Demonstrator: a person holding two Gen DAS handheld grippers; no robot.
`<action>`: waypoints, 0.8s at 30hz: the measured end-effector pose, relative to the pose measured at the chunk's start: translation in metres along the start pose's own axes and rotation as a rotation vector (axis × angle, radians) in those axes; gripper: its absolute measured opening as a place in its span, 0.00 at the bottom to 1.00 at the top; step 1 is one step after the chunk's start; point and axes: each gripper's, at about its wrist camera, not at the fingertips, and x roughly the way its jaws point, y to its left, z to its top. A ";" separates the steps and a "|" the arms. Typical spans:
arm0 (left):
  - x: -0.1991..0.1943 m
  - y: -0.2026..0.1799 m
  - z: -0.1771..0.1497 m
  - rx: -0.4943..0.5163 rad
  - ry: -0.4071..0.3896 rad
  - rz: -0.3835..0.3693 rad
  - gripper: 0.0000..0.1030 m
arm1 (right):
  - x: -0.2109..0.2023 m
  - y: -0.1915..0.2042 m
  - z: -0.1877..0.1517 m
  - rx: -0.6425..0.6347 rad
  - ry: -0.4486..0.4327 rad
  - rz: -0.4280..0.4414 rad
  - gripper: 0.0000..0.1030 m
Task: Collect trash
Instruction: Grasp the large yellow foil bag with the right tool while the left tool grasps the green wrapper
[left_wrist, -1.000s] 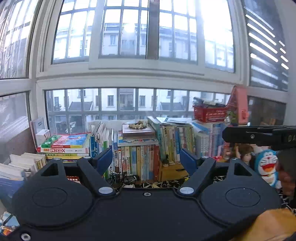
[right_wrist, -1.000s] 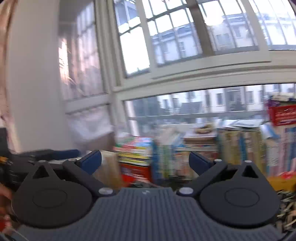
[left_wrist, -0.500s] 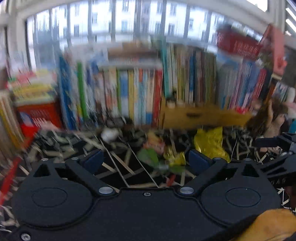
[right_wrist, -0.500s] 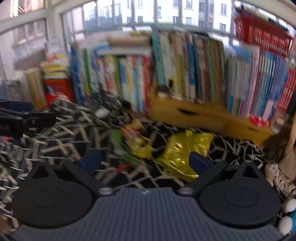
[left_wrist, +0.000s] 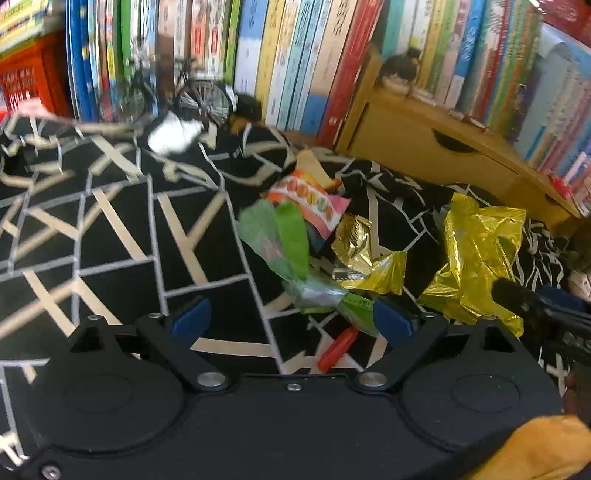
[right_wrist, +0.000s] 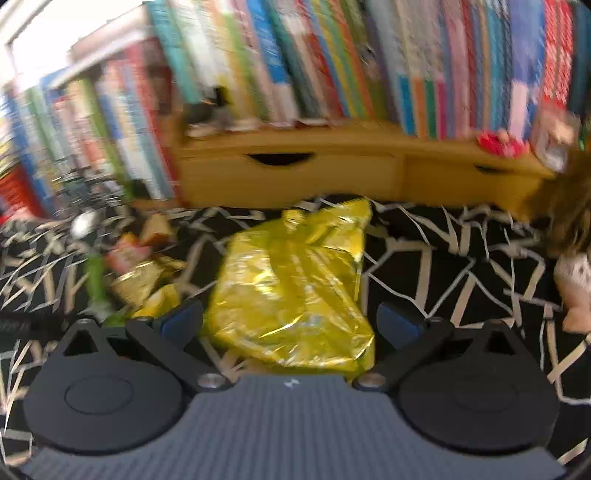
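Snack wrappers lie on a black cloth with pale line pattern (left_wrist: 110, 236). In the left wrist view a green wrapper (left_wrist: 284, 240), a pink-orange candy packet (left_wrist: 314, 201), a small gold wrapper (left_wrist: 365, 258), a red stick (left_wrist: 338, 349) and a big yellow foil bag (left_wrist: 480, 251) lie ahead. My left gripper (left_wrist: 291, 321) is open, low over the green wrapper's near end. My right gripper (right_wrist: 291, 321) is open, its blue pads on either side of the yellow foil bag (right_wrist: 295, 284), not closed on it. The right gripper's tip (left_wrist: 517, 295) shows at the right.
A row of upright books (left_wrist: 295, 55) and a yellow wooden drawer unit (left_wrist: 443, 147) back the cloth. A white crumpled paper (left_wrist: 173, 134) and a small model bicycle (left_wrist: 199, 96) sit near the books. A doll (right_wrist: 572, 221) is at the right edge.
Both grippers have swung down from the window and books toward the cloth and come close to the wrappers. The yellow bag now sits between the right gripper's fingers.
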 end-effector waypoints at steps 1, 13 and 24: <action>0.004 -0.001 0.000 -0.016 0.002 -0.006 0.91 | 0.008 -0.002 0.001 0.018 0.016 -0.019 1.00; 0.029 -0.003 0.007 -0.158 0.015 -0.002 0.86 | 0.050 -0.030 0.004 0.183 0.044 0.071 0.69; 0.027 -0.003 0.001 -0.155 -0.041 0.010 0.39 | -0.002 -0.030 -0.006 0.134 -0.087 0.113 0.29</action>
